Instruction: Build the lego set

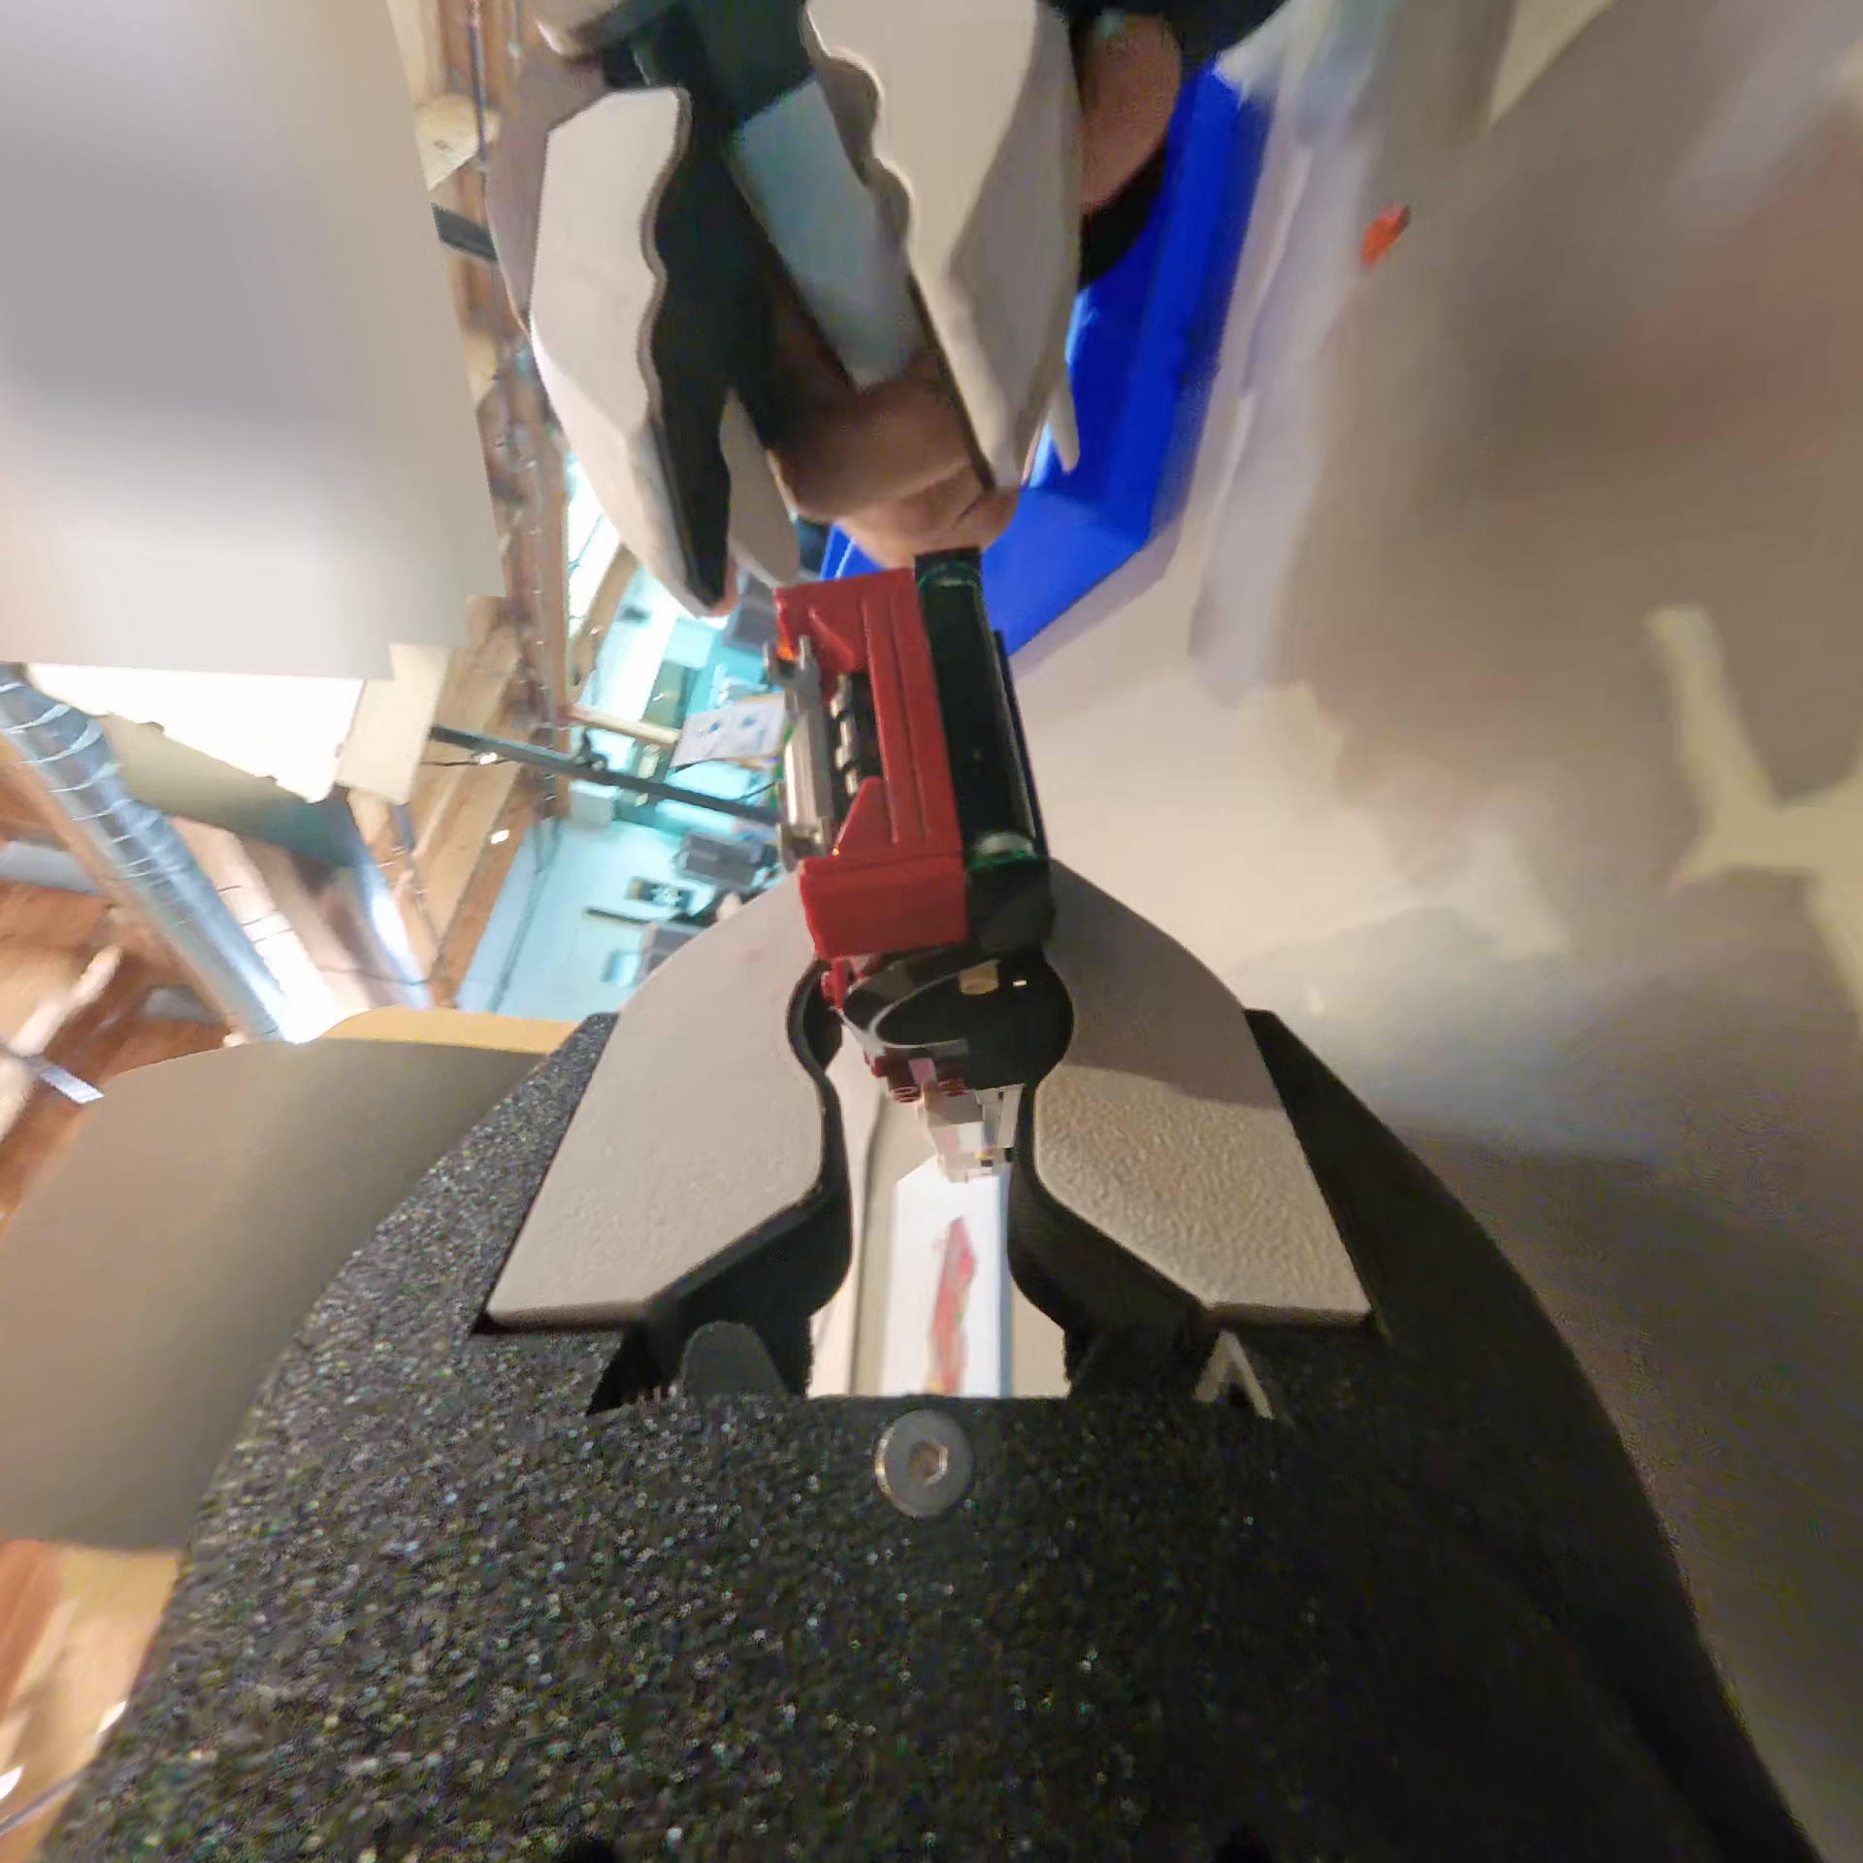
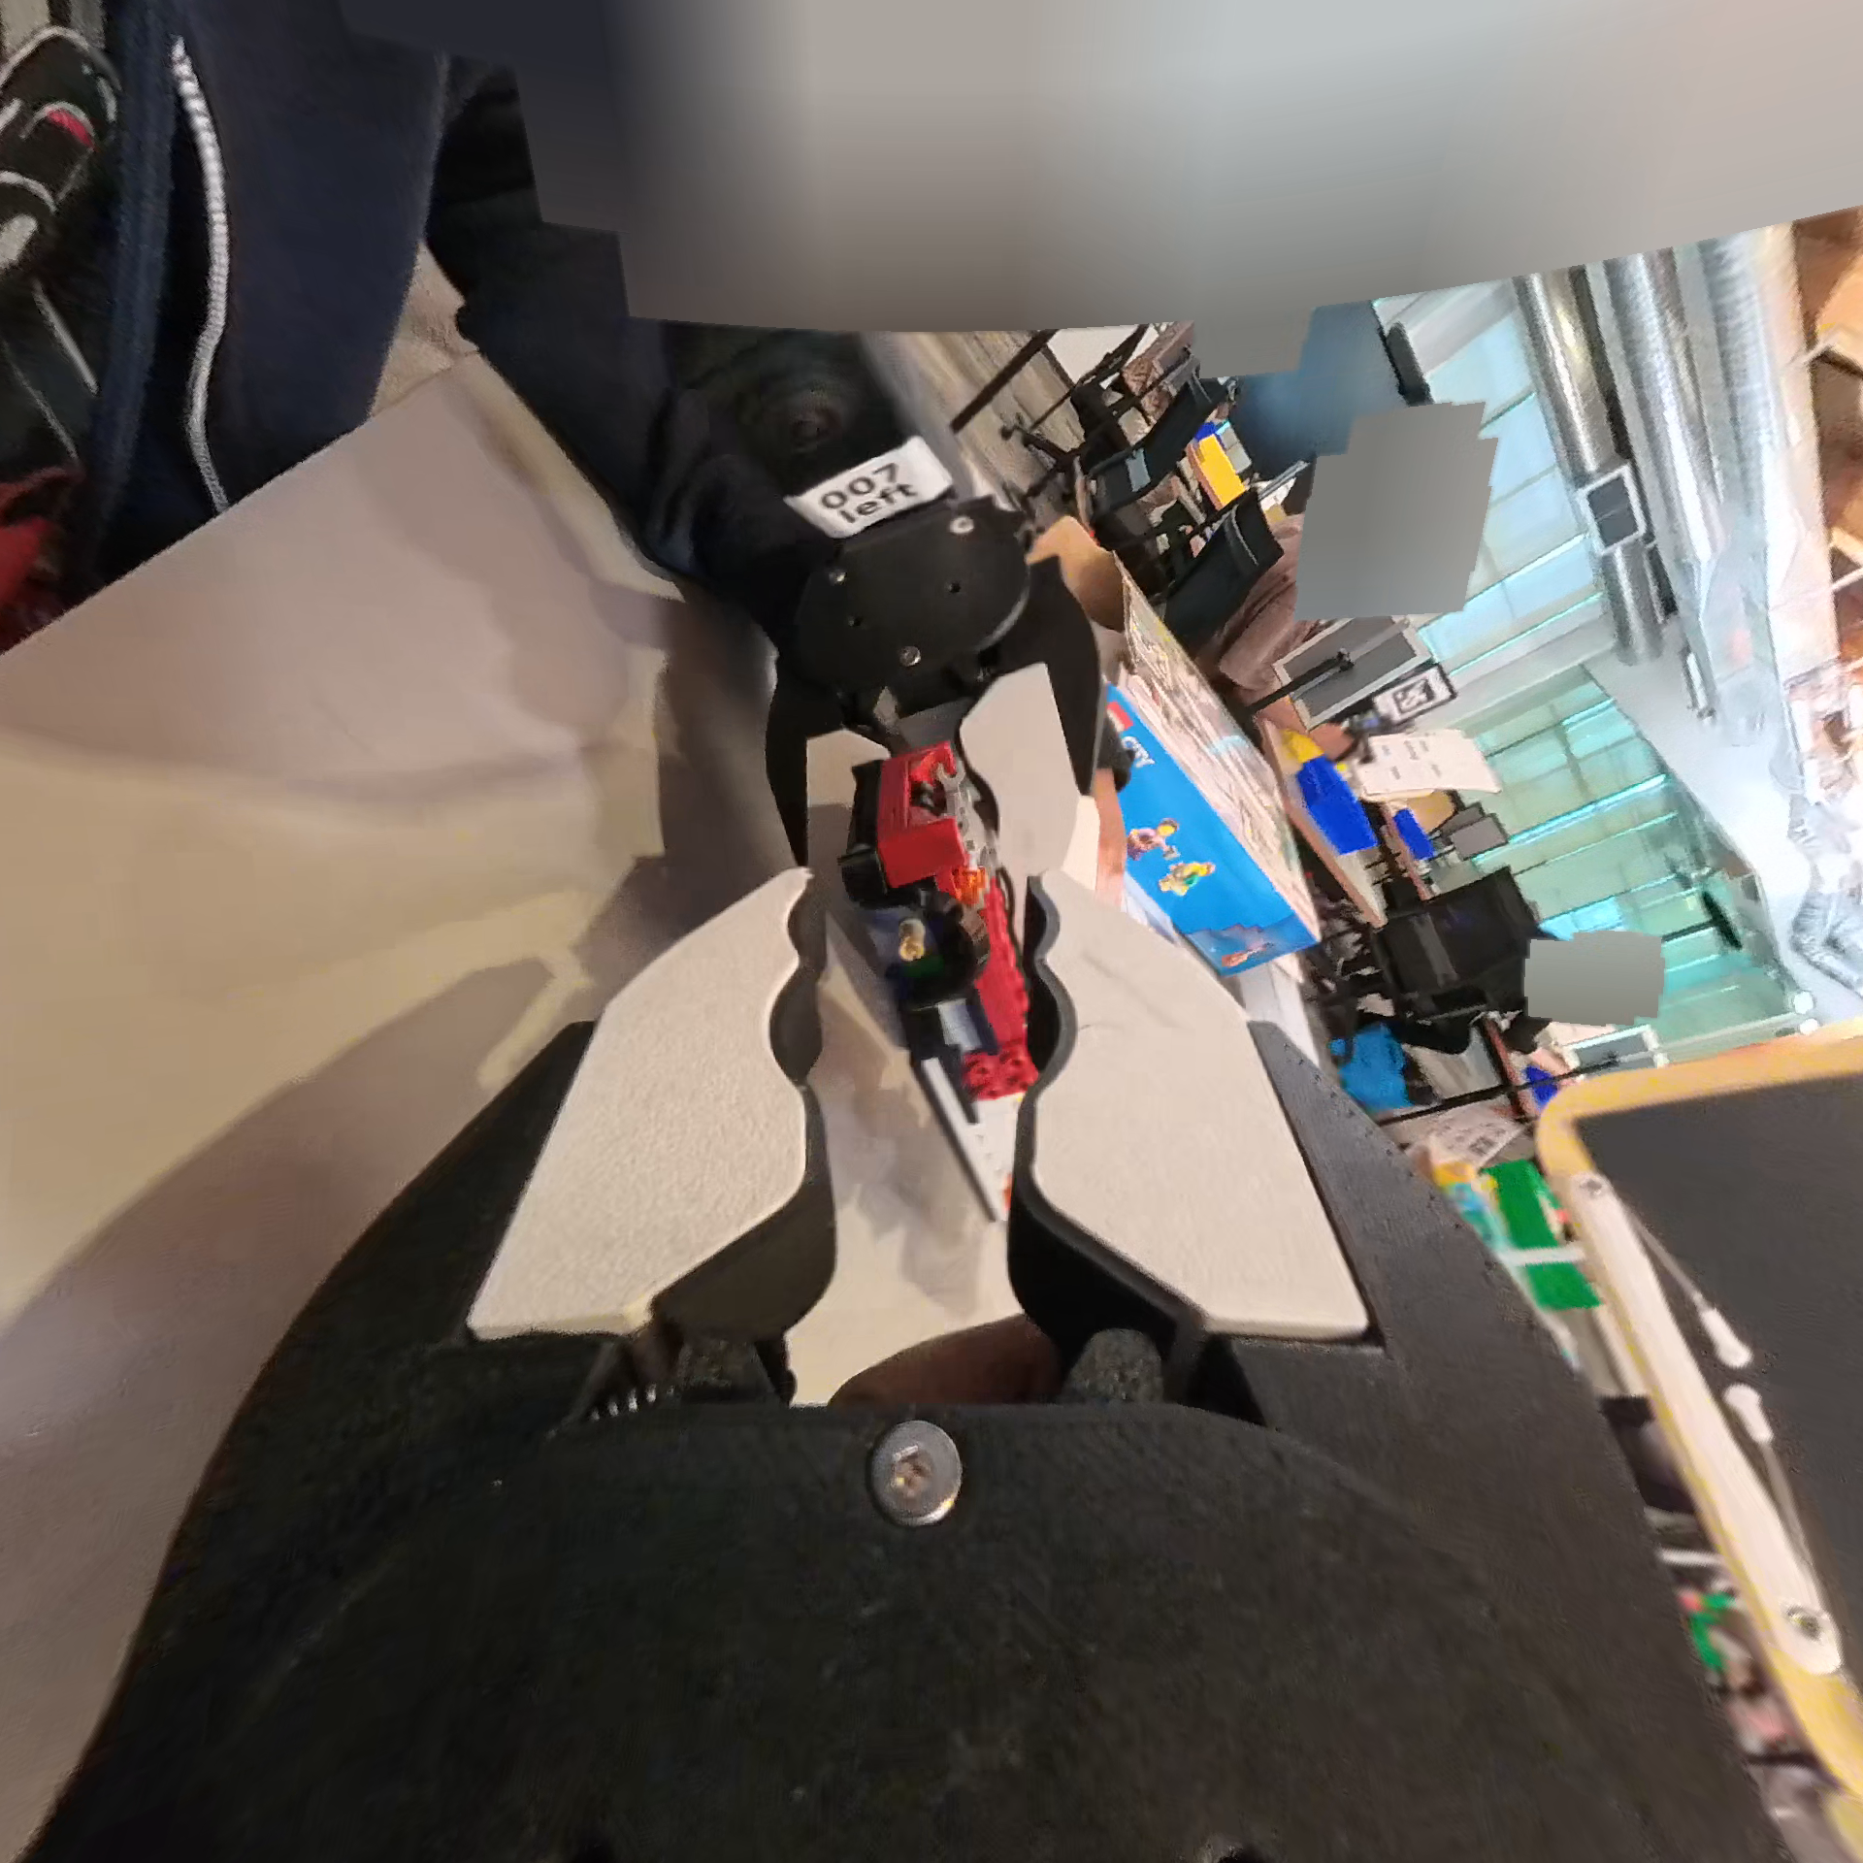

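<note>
The red and black brick-built vehicle (image 1: 912, 796) is held off the tabletop (image 1: 1411, 806), long axis running between both grippers. Left gripper (image 1: 933, 958) clamps one end; right gripper (image 2: 922, 958) straddles the other, jaws slack.

The toy brick vehicle (image 1: 912, 806) is red and black, with a red boxy body, a grey metal-look bar along one flank, a black wheel (image 1: 958, 1008) and small orange and white bricks. It hangs above the pale table (image 1: 1411, 806), clamped at one end between the fingers of the left gripper (image 1: 933, 968). Its other end lies between the spread fingers of the right gripper (image 2: 922, 907), whose left pad stands clear of it.
</note>
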`<action>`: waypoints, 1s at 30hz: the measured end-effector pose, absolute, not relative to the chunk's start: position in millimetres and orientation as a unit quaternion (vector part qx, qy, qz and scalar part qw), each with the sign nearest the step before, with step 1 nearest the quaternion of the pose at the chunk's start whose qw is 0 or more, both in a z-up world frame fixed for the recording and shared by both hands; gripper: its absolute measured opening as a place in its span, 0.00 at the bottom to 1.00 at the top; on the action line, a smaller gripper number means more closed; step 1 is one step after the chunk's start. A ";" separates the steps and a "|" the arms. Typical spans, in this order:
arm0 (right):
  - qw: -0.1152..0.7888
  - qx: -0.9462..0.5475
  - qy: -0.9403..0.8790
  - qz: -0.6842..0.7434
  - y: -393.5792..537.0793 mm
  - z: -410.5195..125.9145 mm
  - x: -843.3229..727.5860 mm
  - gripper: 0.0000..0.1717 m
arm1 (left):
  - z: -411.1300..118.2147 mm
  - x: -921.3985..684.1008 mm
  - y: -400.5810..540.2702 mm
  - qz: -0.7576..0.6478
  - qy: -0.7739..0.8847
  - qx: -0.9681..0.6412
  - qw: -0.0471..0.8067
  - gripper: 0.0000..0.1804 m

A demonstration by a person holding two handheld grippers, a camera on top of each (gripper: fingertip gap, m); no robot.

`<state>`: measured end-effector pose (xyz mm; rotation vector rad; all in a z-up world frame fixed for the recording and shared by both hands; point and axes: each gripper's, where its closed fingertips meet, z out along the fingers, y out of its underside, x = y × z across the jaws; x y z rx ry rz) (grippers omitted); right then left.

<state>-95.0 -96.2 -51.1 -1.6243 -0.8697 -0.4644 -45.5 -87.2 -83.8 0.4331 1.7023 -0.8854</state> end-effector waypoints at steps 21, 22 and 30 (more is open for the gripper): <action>0.520 -0.773 0.212 0.294 -88.5 -80.1 -60.4 0.19 | -63.4 -15.2 -65.6 -0.114 0.610 0.245 0.745 0.18; 0.522 -0.763 0.225 0.309 -88.3 -79.0 -60.5 0.20 | -63.2 -15.5 -66.0 -0.116 0.609 0.245 0.745 0.18; 0.507 -0.726 0.292 0.361 -87.9 -80.0 -63.7 0.22 | -59.3 -16.8 -69.0 -0.114 0.590 0.251 0.759 0.18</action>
